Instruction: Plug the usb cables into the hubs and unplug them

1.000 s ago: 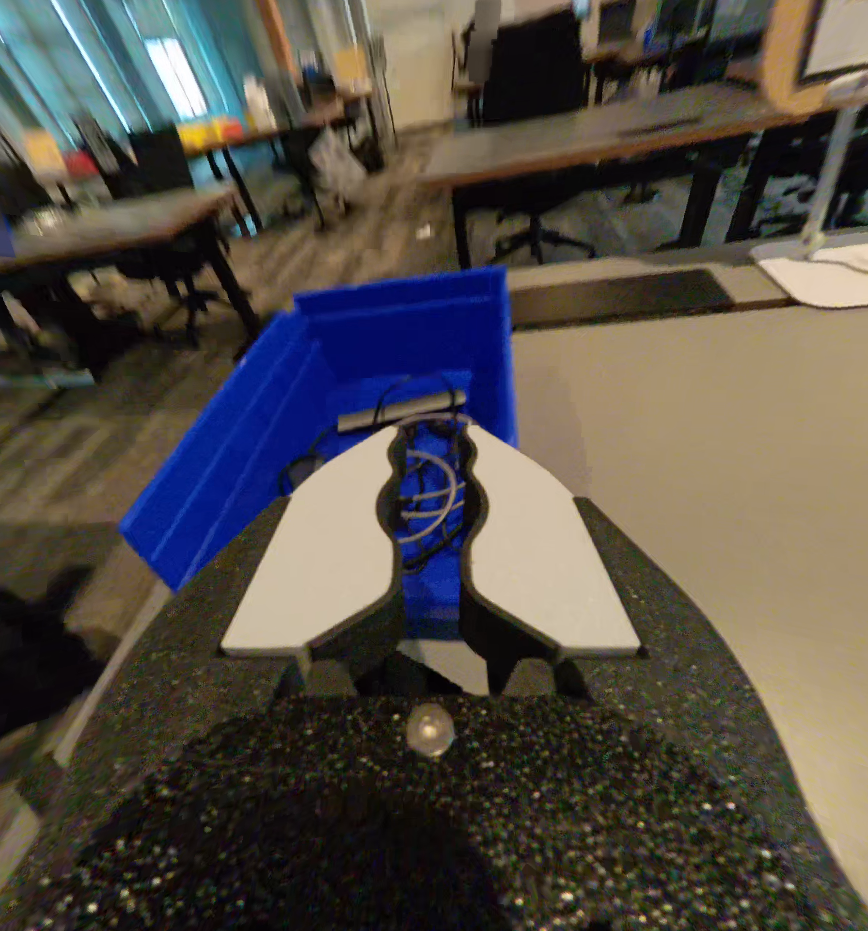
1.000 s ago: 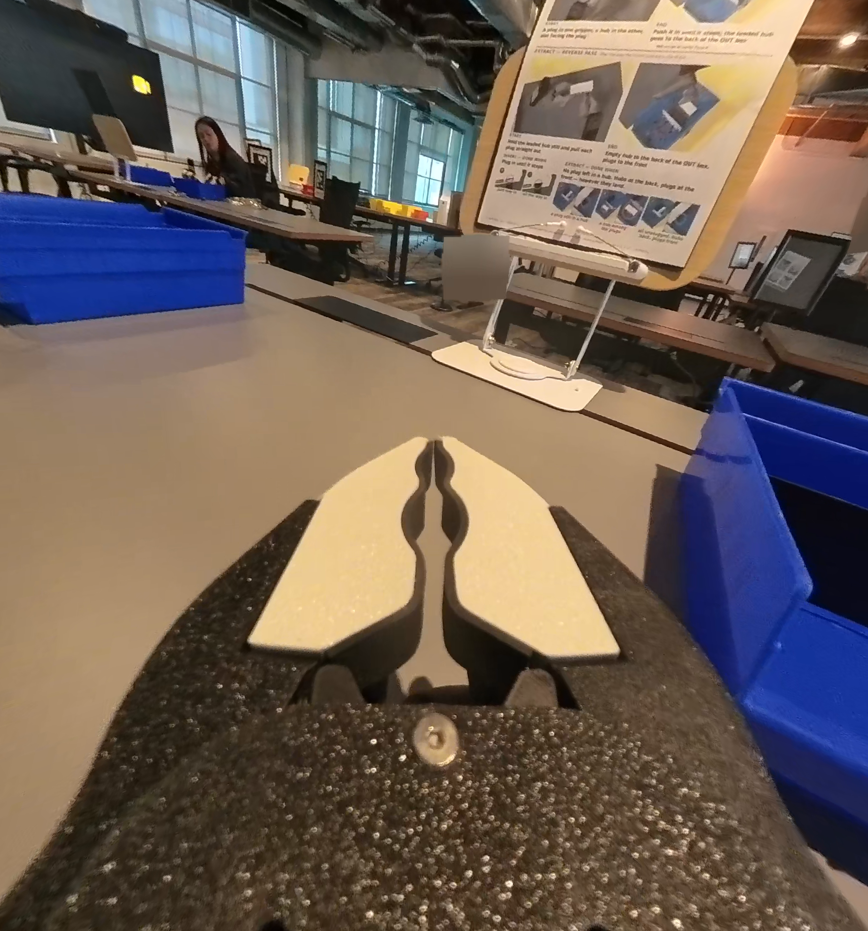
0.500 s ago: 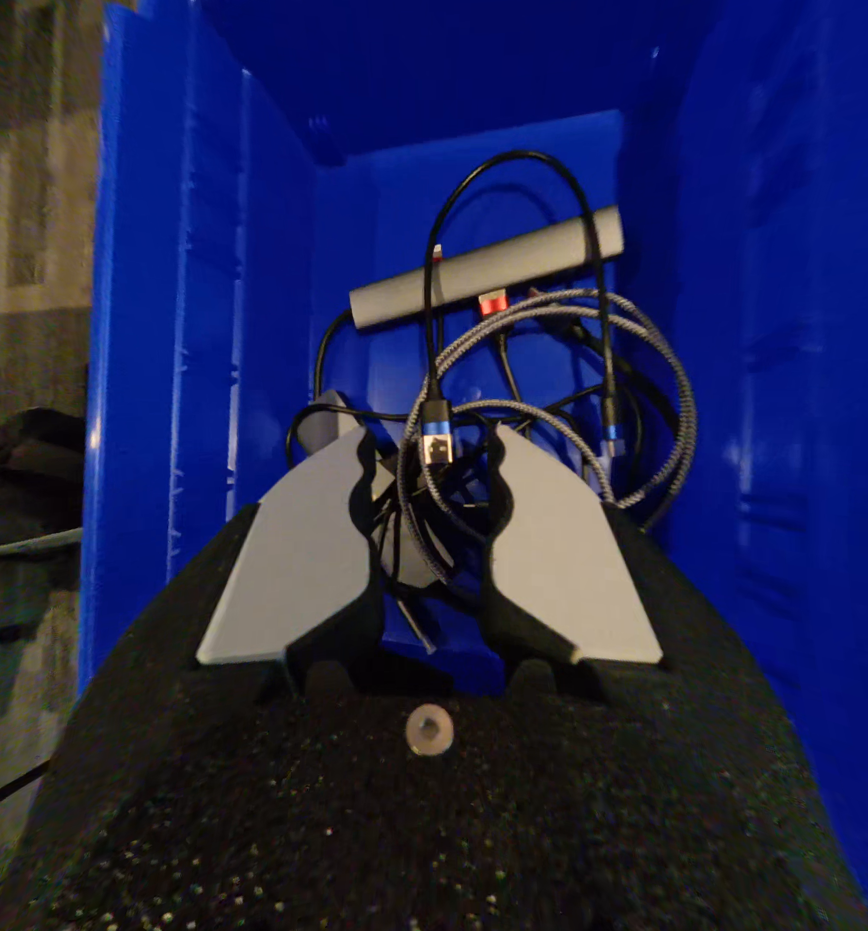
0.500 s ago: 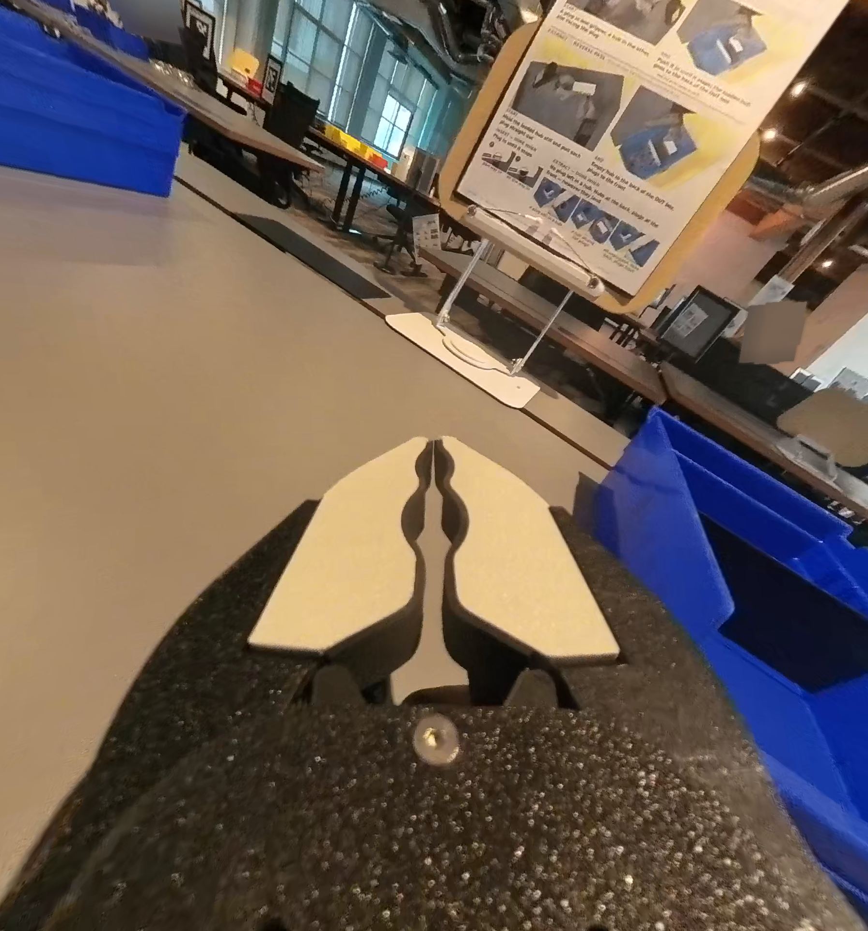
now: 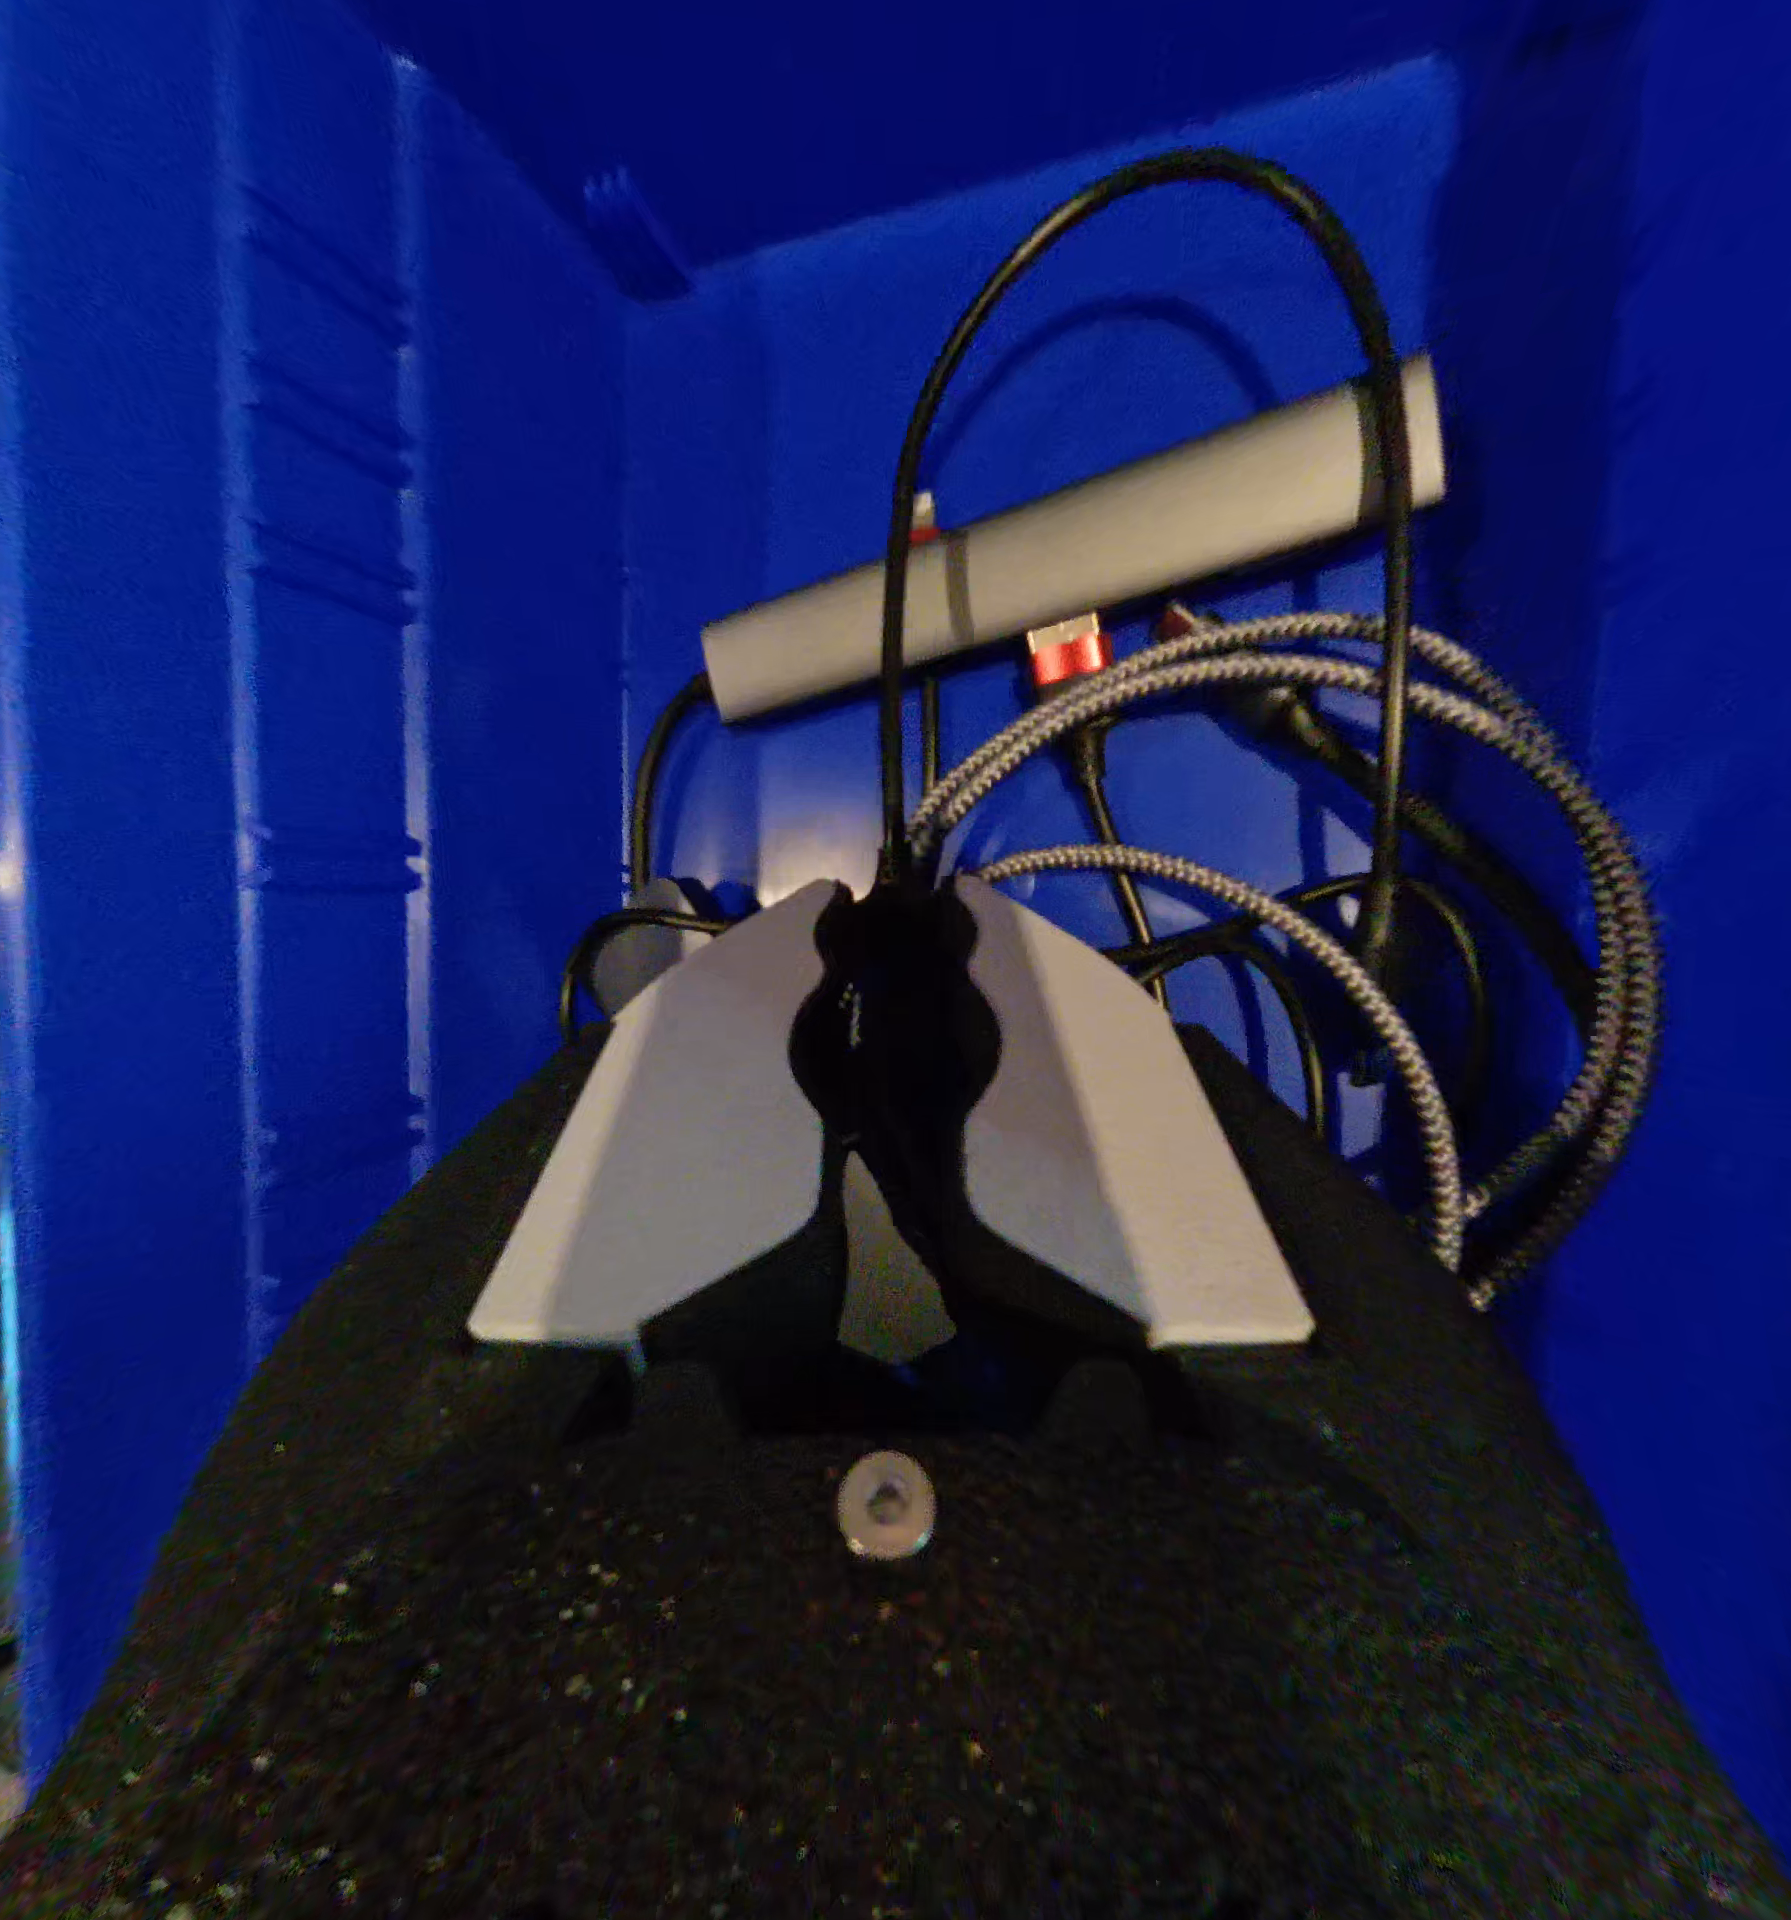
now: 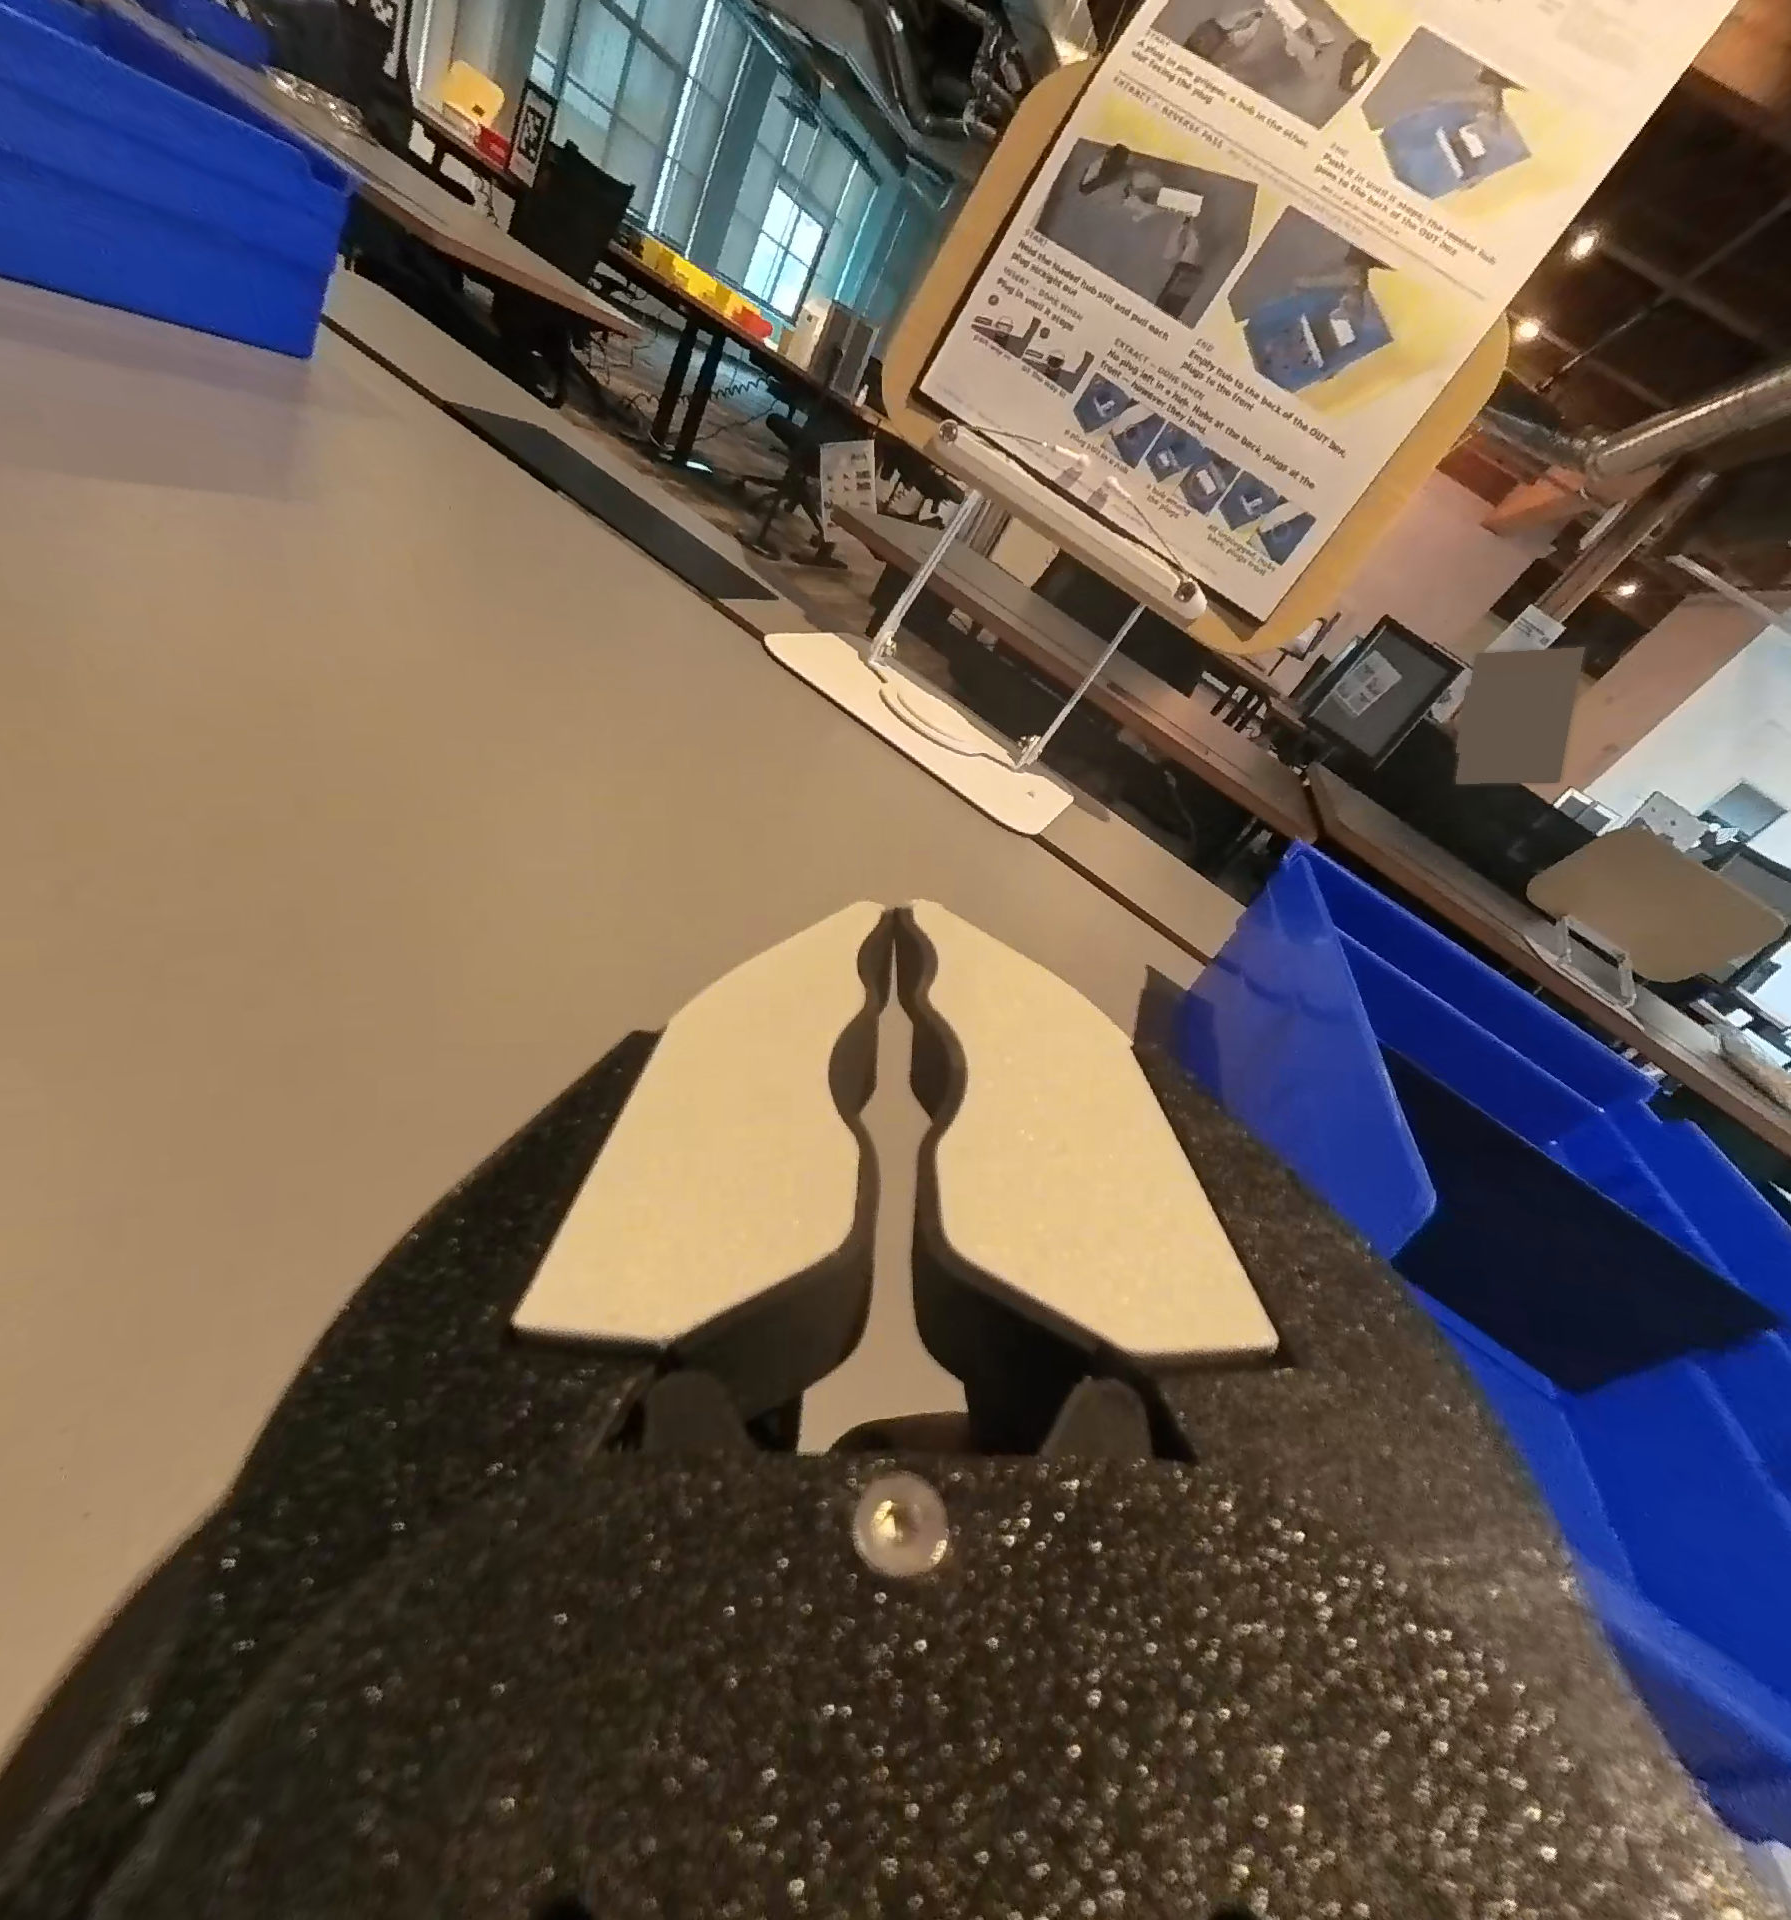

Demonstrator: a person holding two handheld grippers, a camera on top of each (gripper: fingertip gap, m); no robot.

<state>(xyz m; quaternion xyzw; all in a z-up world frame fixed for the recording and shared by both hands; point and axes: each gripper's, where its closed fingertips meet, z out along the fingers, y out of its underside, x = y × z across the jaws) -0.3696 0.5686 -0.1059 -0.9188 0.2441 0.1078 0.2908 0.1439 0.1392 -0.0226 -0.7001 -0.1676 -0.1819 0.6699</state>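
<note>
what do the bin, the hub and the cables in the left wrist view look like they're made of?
Bin: moulded plastic, glossy blue, with ribbed walls and soft highlights.
Hub: grey bar with an even matte sheen; brushed metal or painted plastic, can't tell.
Black cable, which the left gripper is pinching: smooth rubbery jacket, holds a springy arch.
Braided cable: woven grey-and-white sleeve, looks like fabric or nylon.

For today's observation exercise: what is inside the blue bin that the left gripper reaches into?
Inside the blue bin: a grey hub, black cable, braided cable. The left gripper hides the bin's floor nearer the camera.
</note>
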